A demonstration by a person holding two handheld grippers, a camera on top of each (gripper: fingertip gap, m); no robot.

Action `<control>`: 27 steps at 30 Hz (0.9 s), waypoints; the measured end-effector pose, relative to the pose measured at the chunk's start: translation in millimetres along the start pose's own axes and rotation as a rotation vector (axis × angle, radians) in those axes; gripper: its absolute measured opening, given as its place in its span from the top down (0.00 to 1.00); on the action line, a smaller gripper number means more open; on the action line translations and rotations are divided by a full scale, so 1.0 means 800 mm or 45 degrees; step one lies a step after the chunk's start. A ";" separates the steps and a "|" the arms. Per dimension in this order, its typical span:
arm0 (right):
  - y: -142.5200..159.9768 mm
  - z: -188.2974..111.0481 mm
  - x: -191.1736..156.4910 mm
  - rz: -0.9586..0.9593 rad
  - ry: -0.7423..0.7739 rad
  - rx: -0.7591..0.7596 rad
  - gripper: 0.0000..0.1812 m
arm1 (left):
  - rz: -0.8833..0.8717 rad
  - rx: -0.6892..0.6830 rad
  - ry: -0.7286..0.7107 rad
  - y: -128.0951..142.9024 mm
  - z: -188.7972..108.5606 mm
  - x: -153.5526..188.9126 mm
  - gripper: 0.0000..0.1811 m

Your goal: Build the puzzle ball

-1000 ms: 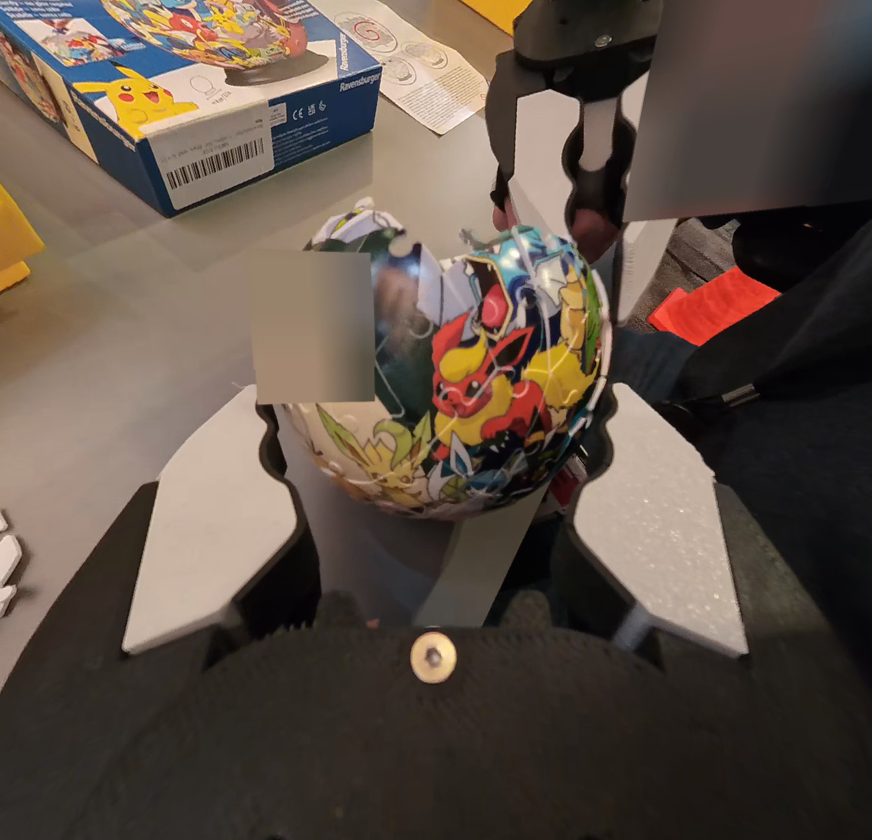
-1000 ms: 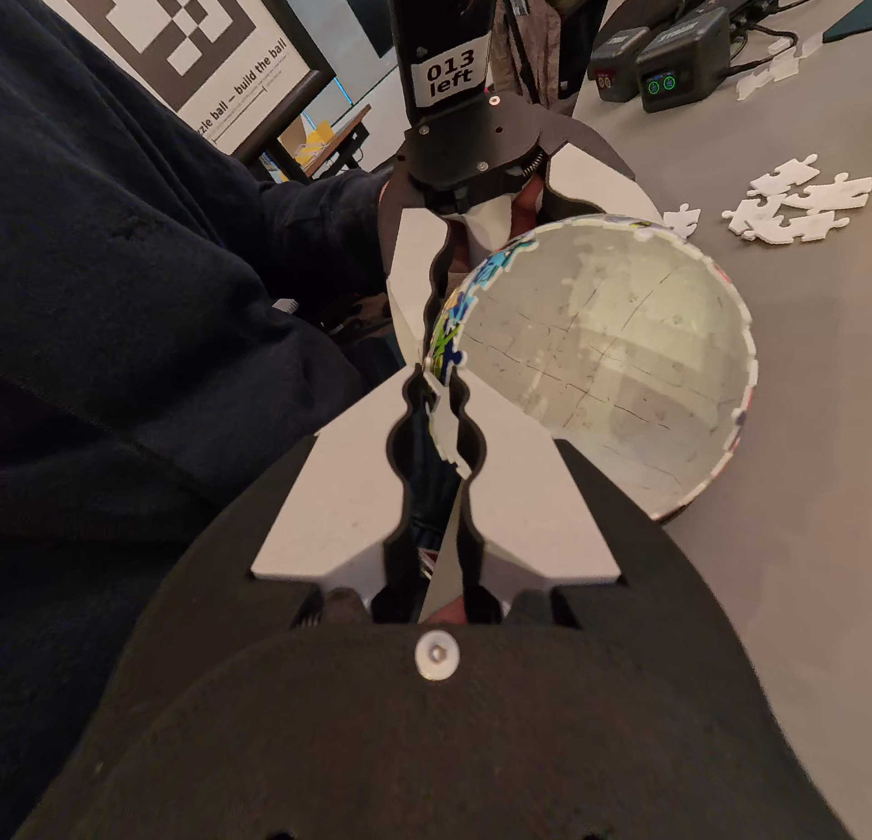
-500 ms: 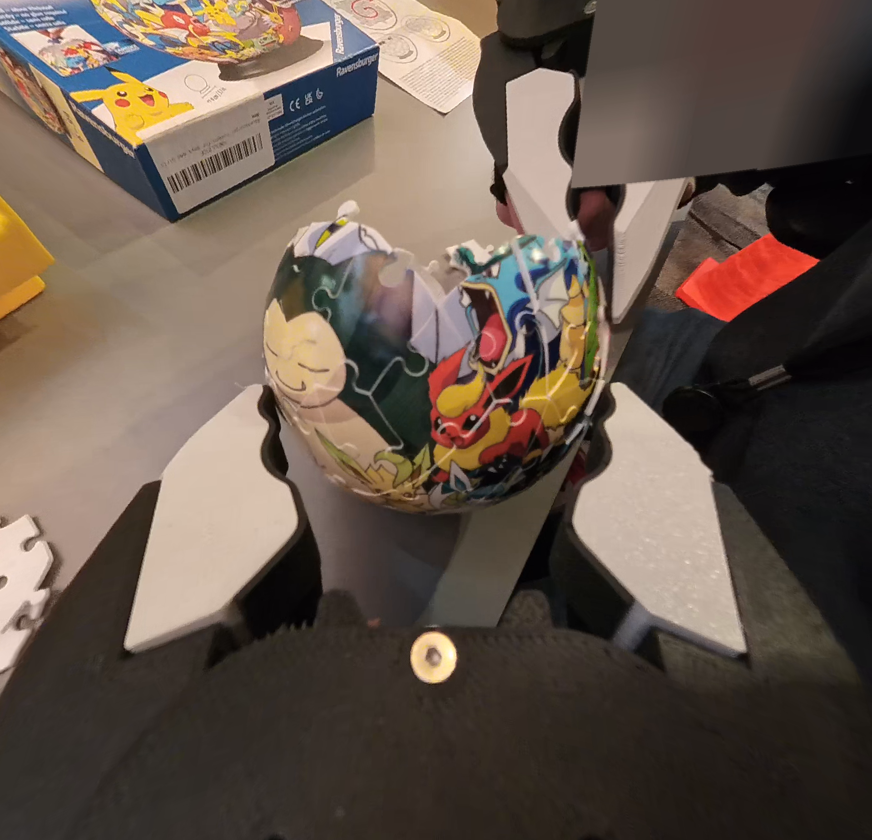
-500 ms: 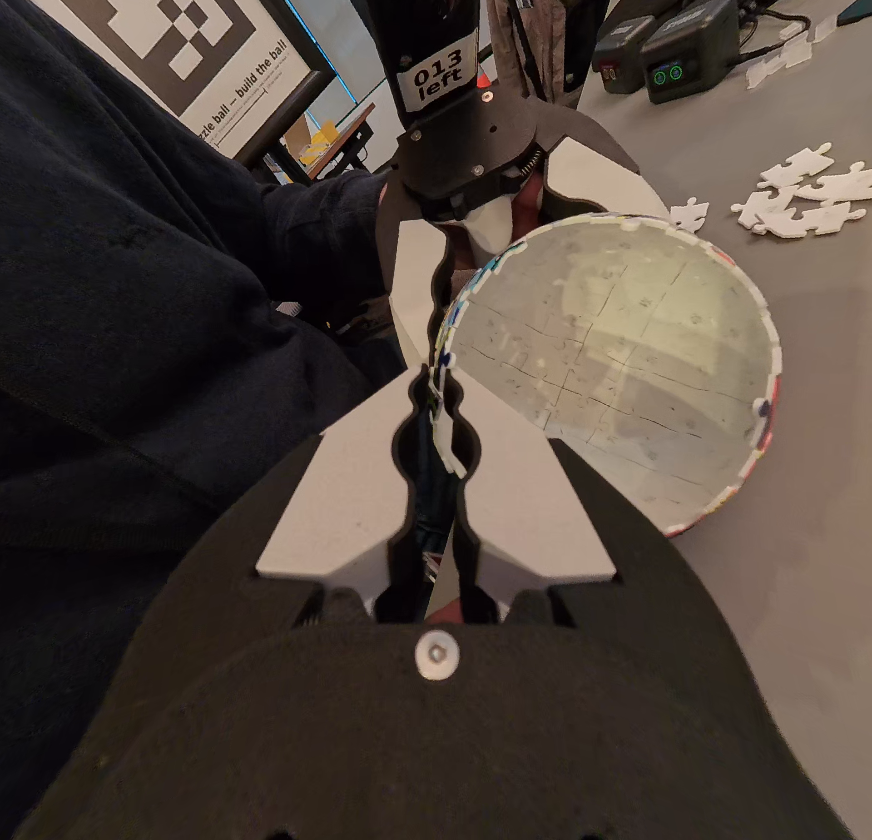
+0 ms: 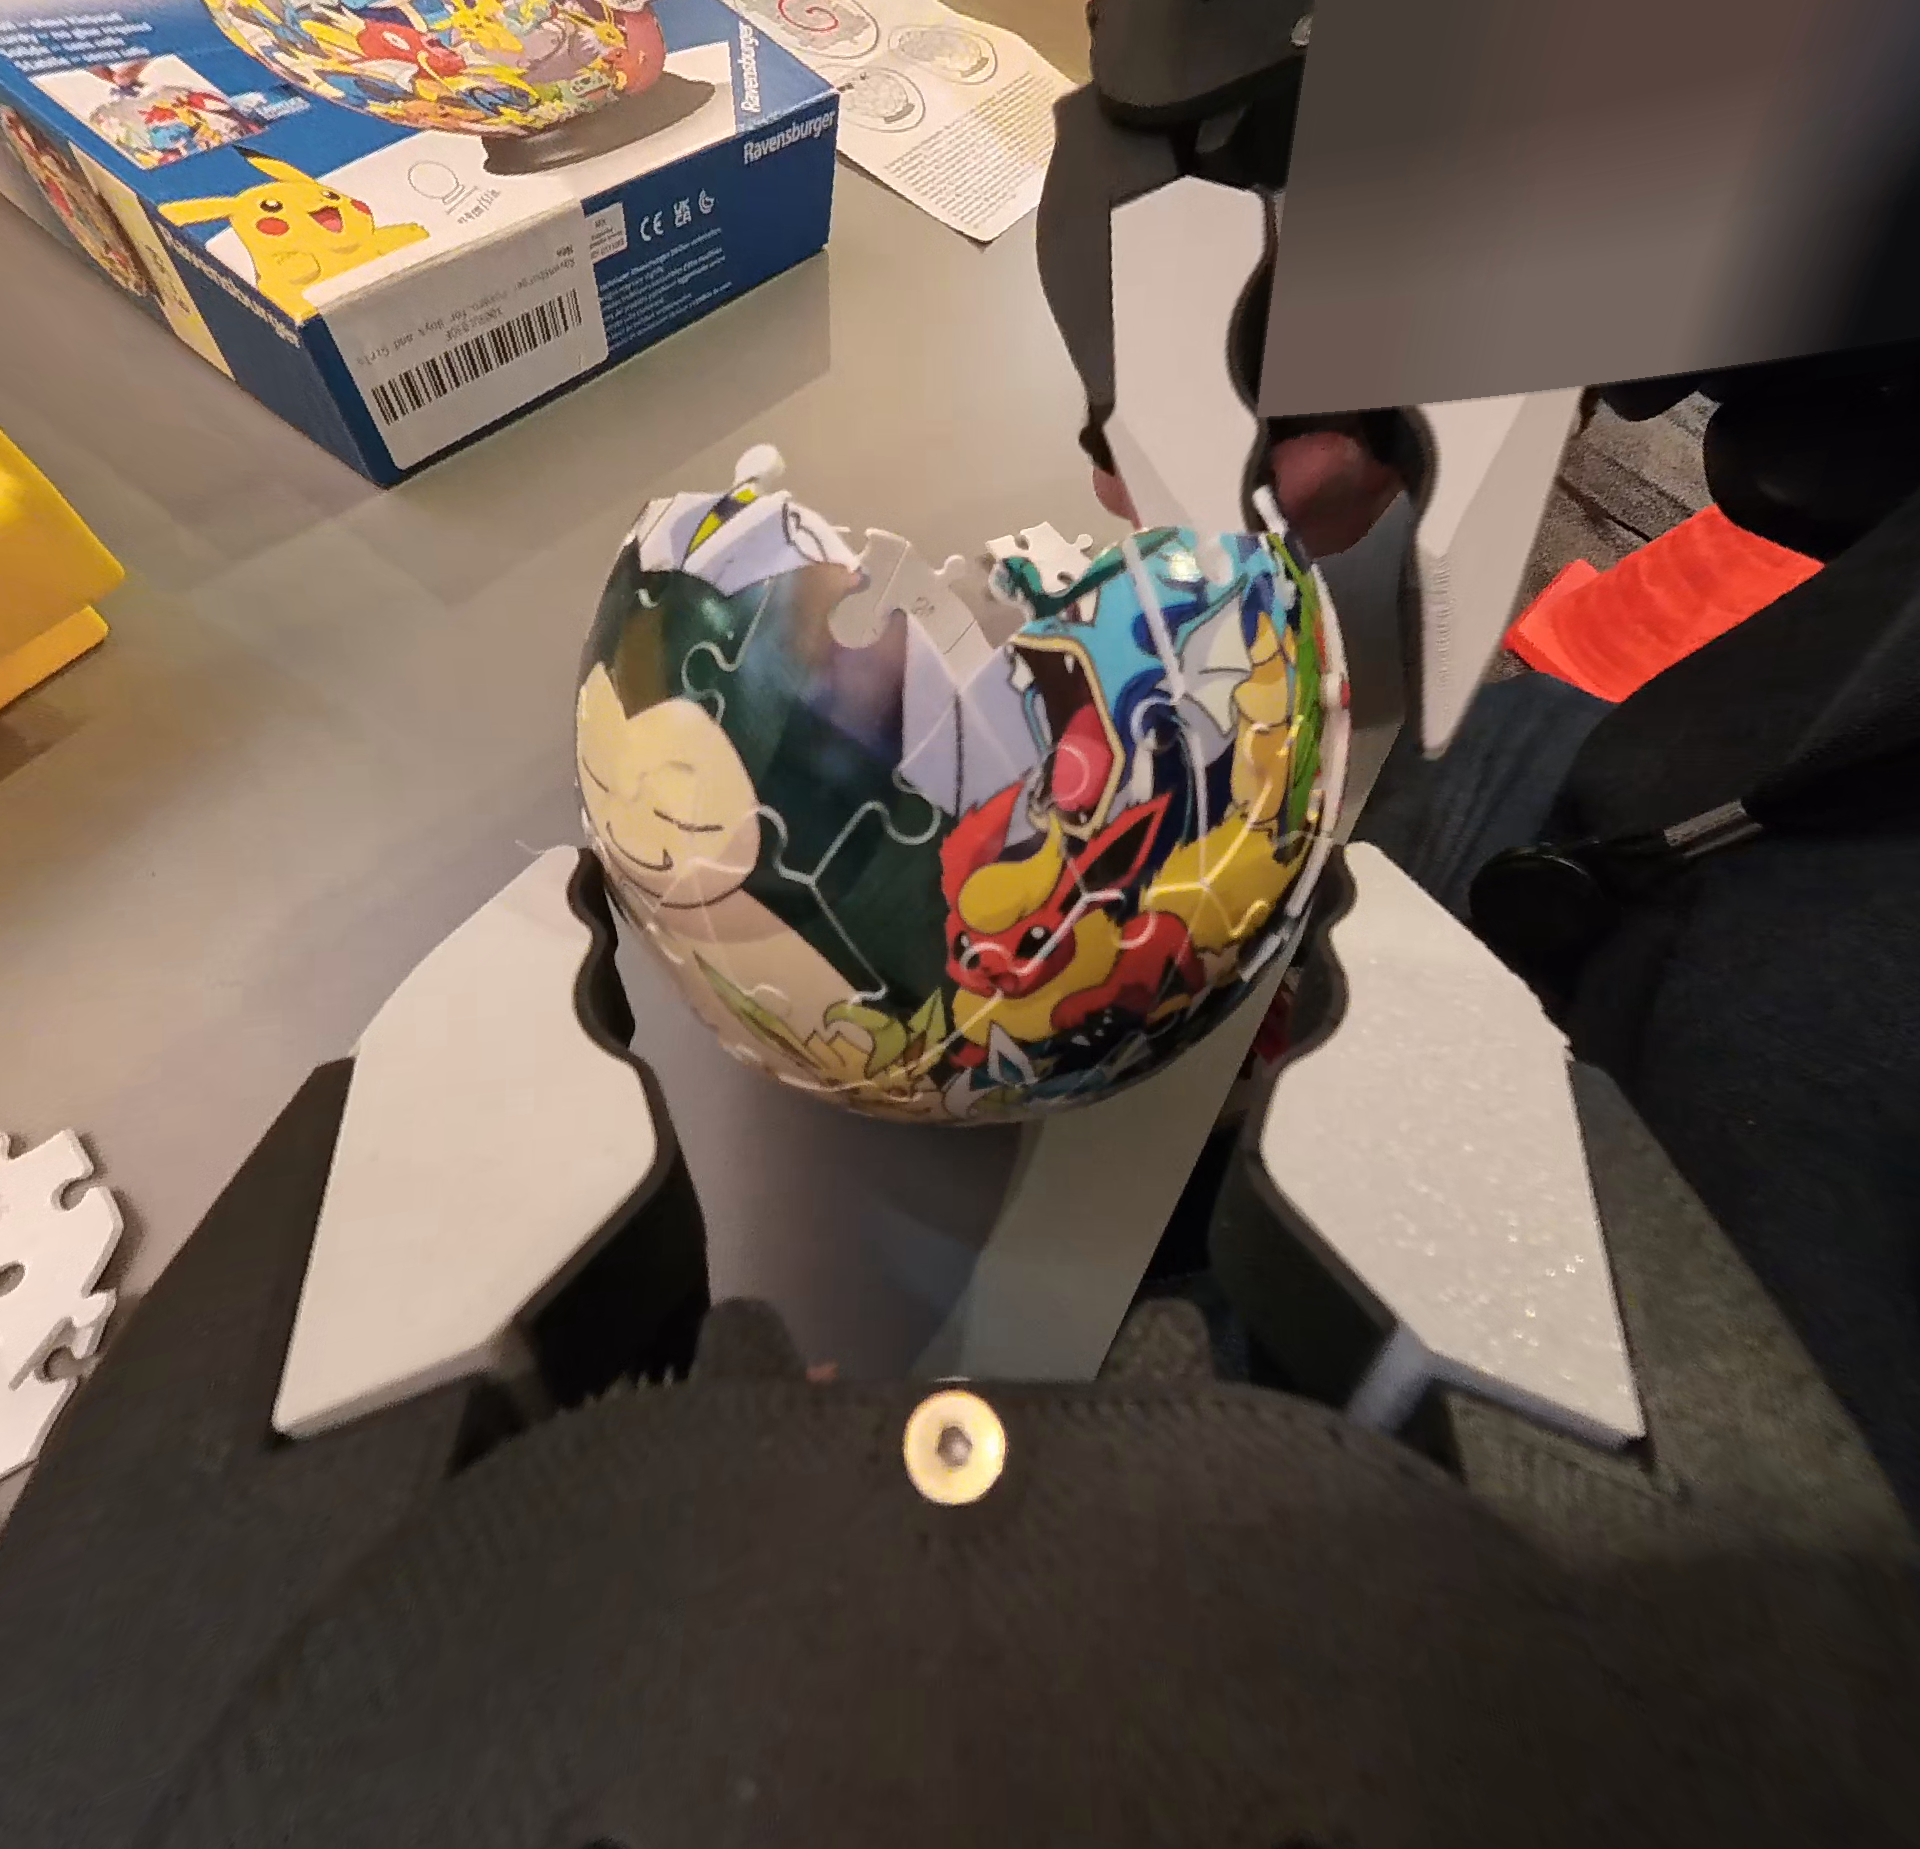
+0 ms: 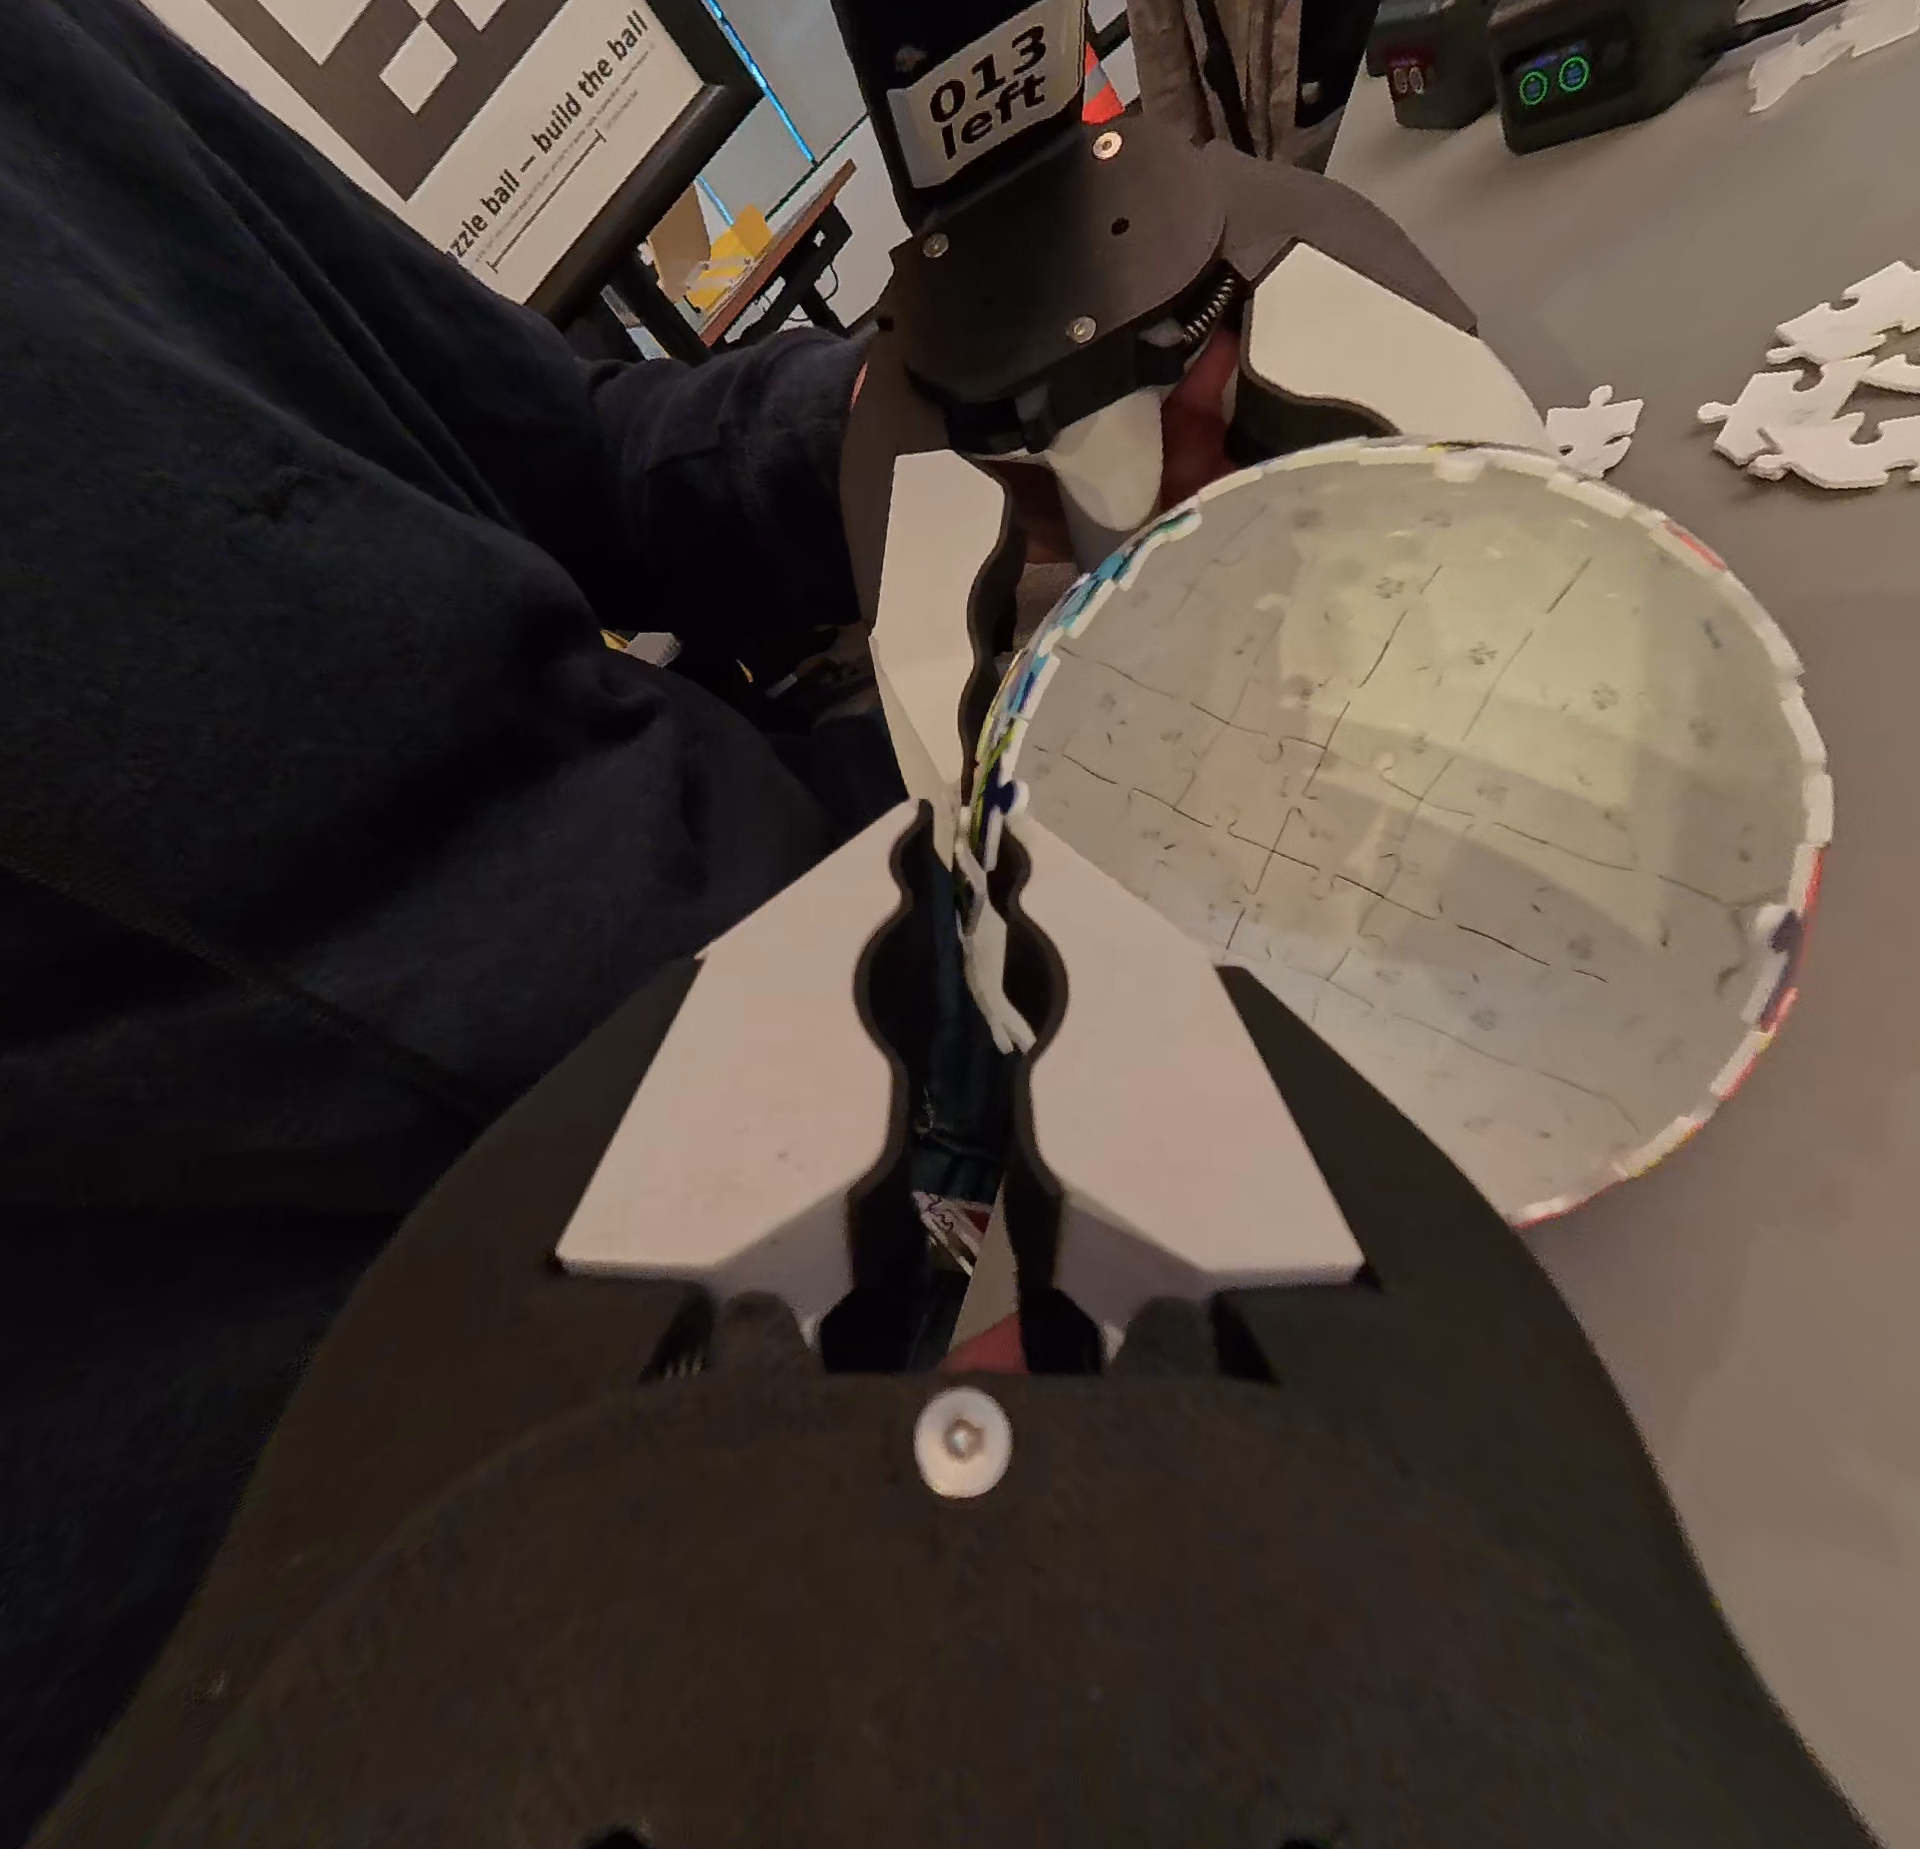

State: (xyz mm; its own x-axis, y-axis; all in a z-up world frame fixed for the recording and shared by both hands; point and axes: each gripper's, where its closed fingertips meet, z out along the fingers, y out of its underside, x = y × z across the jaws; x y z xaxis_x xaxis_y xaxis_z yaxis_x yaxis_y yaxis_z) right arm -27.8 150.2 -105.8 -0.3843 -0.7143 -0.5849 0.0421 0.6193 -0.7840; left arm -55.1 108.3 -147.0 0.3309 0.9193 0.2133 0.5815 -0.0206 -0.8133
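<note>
A grey tabletop [image 5: 312,760] carries a blue puzzle box [image 5: 416,189] towards its far left, with a printed leaflet [image 5: 935,116] just beside it. Loose white puzzle pieces [image 6: 1829,397] lie scattered on the surface. Two black battery chargers [image 6: 1558,33] sit at a far edge.

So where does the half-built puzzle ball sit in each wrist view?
Left wrist view: puzzle ball at centre, printed outside facing the camera, between the left hand-held gripper's fingers.
Right wrist view: right of centre, white inside showing.
Shared landmark: the right hand-held gripper, pinching the ball's rim.
</note>
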 end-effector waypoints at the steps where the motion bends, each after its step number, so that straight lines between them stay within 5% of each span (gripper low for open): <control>1: 0.000 0.000 0.001 0.000 0.003 0.000 0.98 | 0.000 0.001 -0.001 0.000 0.000 0.000 0.32; 13: -0.001 0.002 0.002 0.079 -0.028 0.022 0.98 | 0.004 0.002 0.000 0.000 0.000 0.000 0.32; 15: -0.002 0.001 0.002 0.092 -0.026 0.022 0.90 | 0.007 0.001 -0.001 0.000 0.000 0.000 0.32; 27: 0.000 -0.001 0.001 0.072 -0.022 0.020 0.99 | 0.030 -0.004 -0.007 -0.003 -0.004 0.000 0.33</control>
State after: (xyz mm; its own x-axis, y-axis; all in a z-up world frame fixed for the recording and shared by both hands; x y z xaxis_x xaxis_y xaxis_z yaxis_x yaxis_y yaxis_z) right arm -29.0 149.7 -105.8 -0.3650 -0.6840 -0.6316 0.0776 0.6536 -0.7528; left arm -54.1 107.3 -143.5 0.3402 0.9208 0.1908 0.5759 -0.0436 -0.8164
